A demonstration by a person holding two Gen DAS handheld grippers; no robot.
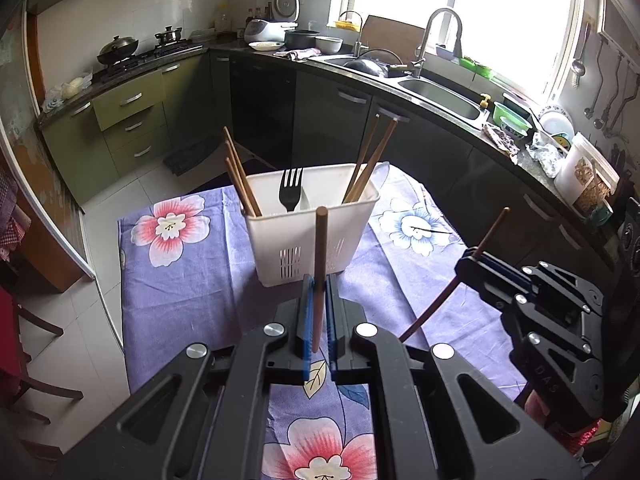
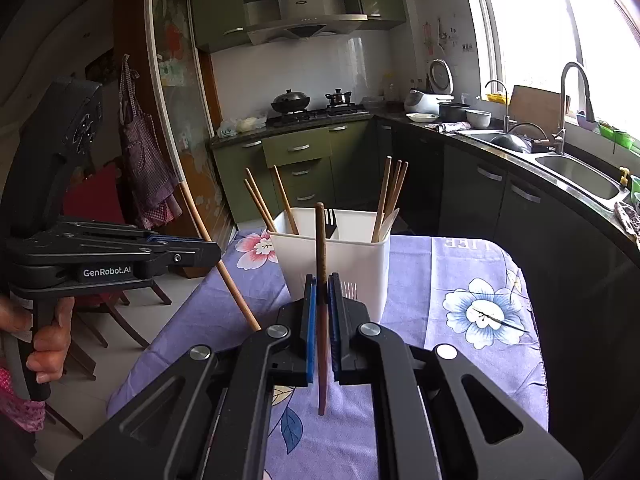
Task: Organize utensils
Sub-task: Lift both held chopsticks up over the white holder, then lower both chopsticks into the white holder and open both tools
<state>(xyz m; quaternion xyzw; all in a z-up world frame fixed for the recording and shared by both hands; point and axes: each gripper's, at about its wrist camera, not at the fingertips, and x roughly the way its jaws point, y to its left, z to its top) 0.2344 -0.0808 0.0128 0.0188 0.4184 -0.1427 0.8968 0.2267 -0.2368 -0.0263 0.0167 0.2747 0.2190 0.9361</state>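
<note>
Your left hand-held gripper (image 1: 319, 280) is squeezed tight on a light brown chopstick (image 1: 320, 248). Your right hand-held gripper (image 2: 321, 280) is squeezed tight on a dark brown chopstick (image 2: 321, 300). Both sticks hang just in front of the white holder (image 1: 312, 232), above the flowery surface (image 1: 180, 288).

I look into a kitchen with green cabinets (image 2: 298, 148), a dark L-shaped countertop (image 1: 420, 92) and a steel sink (image 1: 444, 98) under a bright window (image 1: 480, 12). White wall tiles (image 2: 288, 68) back the gas stove (image 2: 316, 114); pale floor tiles (image 1: 100, 216) surround the cloth-covered table (image 1: 180, 300).
</note>
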